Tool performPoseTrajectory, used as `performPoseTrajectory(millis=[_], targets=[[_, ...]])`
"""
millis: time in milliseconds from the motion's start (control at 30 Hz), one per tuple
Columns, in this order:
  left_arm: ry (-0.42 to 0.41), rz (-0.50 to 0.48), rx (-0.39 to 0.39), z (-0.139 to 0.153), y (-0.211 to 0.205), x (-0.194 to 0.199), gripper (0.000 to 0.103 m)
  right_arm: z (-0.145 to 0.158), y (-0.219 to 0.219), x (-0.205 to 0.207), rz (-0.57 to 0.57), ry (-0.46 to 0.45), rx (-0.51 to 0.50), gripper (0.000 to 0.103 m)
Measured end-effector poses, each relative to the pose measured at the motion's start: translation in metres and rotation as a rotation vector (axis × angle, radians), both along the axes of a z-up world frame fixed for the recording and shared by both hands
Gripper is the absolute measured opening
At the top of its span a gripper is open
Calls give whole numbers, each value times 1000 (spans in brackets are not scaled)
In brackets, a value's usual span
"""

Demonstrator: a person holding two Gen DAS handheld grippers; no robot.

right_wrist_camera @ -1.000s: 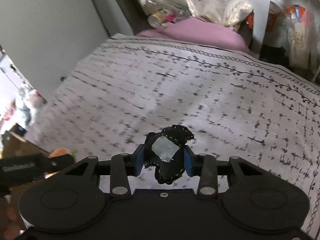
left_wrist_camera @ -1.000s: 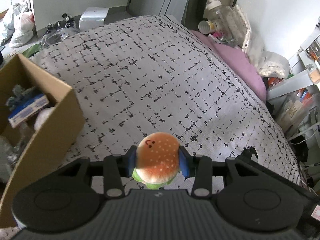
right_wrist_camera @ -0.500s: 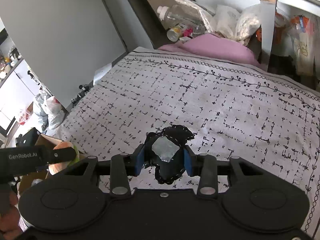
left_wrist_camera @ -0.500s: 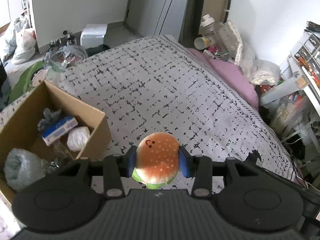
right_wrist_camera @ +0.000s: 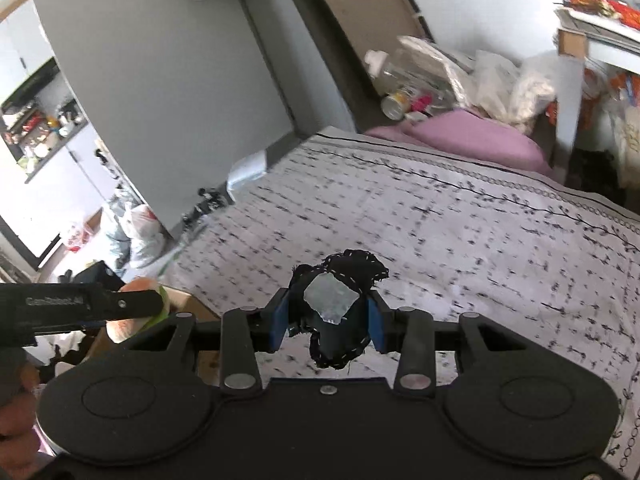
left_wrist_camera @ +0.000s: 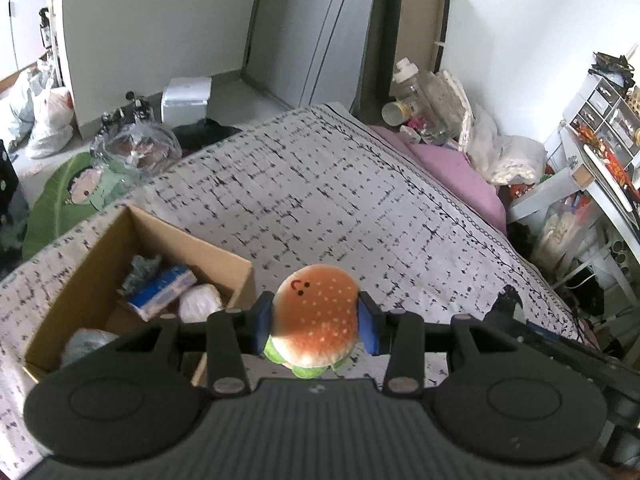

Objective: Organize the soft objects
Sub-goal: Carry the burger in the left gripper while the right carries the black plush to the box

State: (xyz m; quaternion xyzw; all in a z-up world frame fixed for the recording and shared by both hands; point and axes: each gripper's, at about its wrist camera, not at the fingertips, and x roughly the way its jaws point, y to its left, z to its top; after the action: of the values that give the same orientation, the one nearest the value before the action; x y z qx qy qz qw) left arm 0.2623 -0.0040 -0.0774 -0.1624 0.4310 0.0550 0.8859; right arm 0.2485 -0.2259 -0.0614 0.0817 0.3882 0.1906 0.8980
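I have both tools loaded. The left tool (left_wrist_camera: 316, 318) is clamped on a burger plush (left_wrist_camera: 316, 312), its blue pads pressed into the bun from either side, and it hangs clear above the bed (left_wrist_camera: 340, 208). The right tool (right_wrist_camera: 328, 320) is clamped on a black stitched fabric piece (right_wrist_camera: 336, 312) with a pale patch on its face, also held off the bedspread.

The destination, as I judge it, is the open cardboard box (left_wrist_camera: 236, 276) sitting on the bed, below and to the left of the burger in the left wrist view. It already holds a blue packet (left_wrist_camera: 162, 292), a white lump (left_wrist_camera: 200, 304), a grey crumpled thing at the far end, and something in clear plastic at the near end. So I read this as the carry step: two soft items picked, neither yet dropped.

The next move calls for bringing the left tool over the box mouth, past its near wall, then parting the jaws so the burger falls onto the pile. The plush is light and squashy, so it may cling to one pad; a full opening should free it. In the right wrist view the left tool and its burger show at the left edge, close by, so I would send the hands in one at a time to avoid knocking them together over the box. The black piece follows.
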Motion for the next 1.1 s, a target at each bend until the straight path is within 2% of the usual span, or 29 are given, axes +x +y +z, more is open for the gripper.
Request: performPoseTrajectory(millis=[533,1100], targets=[[-24,86,3,18,65,-10,43,9,52,-7,85,-31,20,40],[36,175,-30,-17,125,-15,43,-2,121,-18,192,-32,3,40]])
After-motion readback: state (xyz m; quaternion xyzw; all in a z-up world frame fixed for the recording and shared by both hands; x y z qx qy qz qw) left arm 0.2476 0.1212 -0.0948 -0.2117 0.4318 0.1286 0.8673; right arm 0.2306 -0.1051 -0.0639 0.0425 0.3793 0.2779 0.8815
